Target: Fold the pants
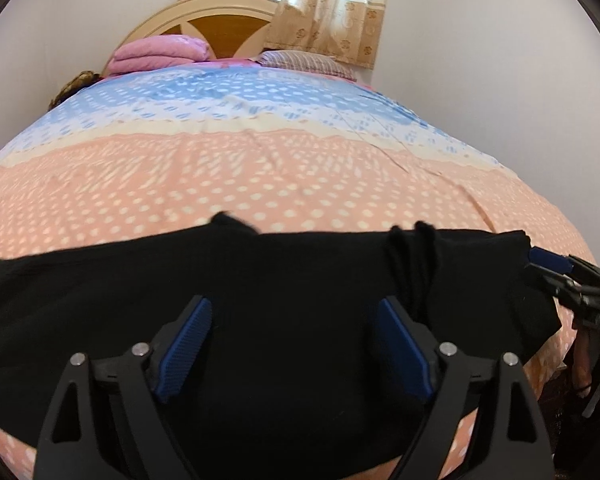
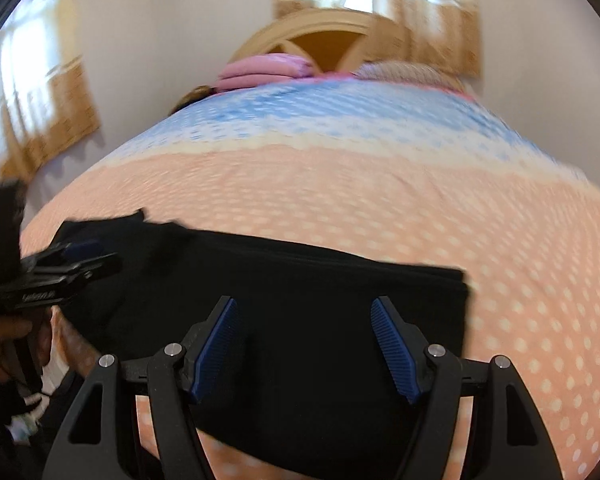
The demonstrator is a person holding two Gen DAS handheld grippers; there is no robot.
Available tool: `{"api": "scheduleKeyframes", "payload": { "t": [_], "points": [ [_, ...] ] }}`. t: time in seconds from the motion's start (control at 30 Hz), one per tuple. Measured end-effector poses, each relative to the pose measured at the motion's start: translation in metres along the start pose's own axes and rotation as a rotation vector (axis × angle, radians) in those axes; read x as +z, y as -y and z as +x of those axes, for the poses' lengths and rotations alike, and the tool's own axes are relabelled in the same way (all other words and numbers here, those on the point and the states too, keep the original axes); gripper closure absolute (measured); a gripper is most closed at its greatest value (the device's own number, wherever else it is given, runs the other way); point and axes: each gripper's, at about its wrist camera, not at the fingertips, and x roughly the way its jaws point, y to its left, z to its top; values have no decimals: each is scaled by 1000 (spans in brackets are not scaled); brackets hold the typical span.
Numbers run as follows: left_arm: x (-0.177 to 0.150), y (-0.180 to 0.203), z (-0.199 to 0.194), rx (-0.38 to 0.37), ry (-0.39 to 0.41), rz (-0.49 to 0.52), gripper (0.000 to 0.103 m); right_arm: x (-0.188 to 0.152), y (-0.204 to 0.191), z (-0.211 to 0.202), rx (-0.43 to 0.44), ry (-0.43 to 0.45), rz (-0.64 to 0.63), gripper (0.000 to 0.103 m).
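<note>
The black pants [image 1: 260,288] lie flat across the near part of the bed, spread left to right, with a drawstring bunch [image 1: 412,264] on top at the right. My left gripper [image 1: 296,312] is open just above the pants' middle, holding nothing. The right gripper also shows at the right edge of the left wrist view [image 1: 556,270], next to the pants' right end. In the right wrist view the pants [image 2: 308,292] fill the lower middle; my right gripper [image 2: 304,316] is open above them and empty. The left gripper [image 2: 66,262] shows at the left edge there.
The bed [image 1: 260,184] has a pink and blue polka-dot cover. Folded pink blankets [image 1: 160,54] and a striped pillow [image 1: 304,62] lie at the wooden headboard [image 1: 220,28]. Curtains [image 1: 324,4] hang behind. The bed's edge falls away at the lower right [image 1: 564,344].
</note>
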Motion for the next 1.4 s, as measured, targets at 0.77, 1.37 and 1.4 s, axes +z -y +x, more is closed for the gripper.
{"api": "scheduleKeyframes", "payload": {
  "t": [0.77,1.37,1.4],
  "points": [
    [-22,-105,-52,241,44,-59,8,-36,-137,19,180,-24,-329,28],
    [-55,-210,-61,224,94,-321,32,-39,-85,9,159,20,-89,28],
    [-53,-210,-61,217,96,-319,36,-39,-85,9,159,22,-84,28]
  ]
}}
